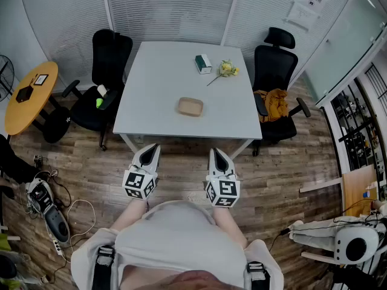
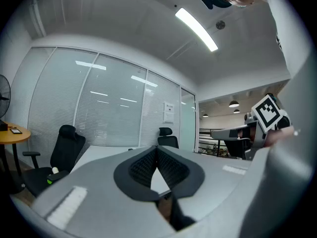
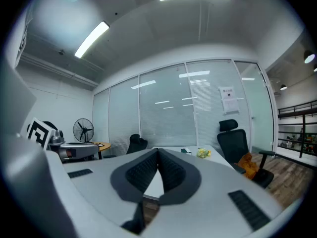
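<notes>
Both grippers hang in front of my body, over the wooden floor just short of a white table's [image 1: 157, 83] near edge. The left gripper [image 1: 152, 148] is shut with nothing in it; in its own view the black pads meet at the tip [image 2: 157, 148]. My right gripper [image 1: 217, 152] is shut and holds nothing either, its pads touching at the tip [image 3: 158, 150]. On the table lie a tan shallow bowl [image 1: 190, 106], a small green and white box [image 1: 203, 63] and a yellow flower [image 1: 227, 69]. Nothing touches either gripper.
Black office chairs stand left [image 1: 106, 80] and right [image 1: 275, 80] of the table, the right one holding an orange bag [image 1: 275, 104]. A round orange table [image 1: 27, 95] is far left. Cables and devices [image 1: 48, 213] lie on the floor at left, white equipment [image 1: 351, 240] at right.
</notes>
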Motion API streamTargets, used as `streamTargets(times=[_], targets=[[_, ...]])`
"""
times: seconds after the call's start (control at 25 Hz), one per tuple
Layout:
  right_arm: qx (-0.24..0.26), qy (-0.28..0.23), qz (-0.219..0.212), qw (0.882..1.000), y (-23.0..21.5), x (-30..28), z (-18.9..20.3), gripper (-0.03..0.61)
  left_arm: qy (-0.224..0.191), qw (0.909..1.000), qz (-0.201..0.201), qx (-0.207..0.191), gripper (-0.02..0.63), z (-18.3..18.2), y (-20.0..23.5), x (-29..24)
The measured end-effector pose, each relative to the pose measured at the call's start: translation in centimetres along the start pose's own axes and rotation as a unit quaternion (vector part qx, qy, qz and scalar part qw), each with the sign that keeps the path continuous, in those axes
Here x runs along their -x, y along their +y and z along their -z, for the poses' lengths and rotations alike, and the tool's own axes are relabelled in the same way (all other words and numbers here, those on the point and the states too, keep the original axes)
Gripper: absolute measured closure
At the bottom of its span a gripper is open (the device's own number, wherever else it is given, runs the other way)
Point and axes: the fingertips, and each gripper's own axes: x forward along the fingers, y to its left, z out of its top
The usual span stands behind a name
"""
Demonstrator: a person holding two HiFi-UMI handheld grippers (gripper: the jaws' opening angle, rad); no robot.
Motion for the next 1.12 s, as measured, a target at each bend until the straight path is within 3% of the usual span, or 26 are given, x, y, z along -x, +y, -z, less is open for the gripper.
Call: streamTargets(times=[1.12], targets=[[0.001, -0.001, 0.017, 1.000, 2.7, -1.0, 0.4, 0.569, 0.000, 1.0000, 0.008, 0.006, 0.603, 0.3, 2.9, 1.2]])
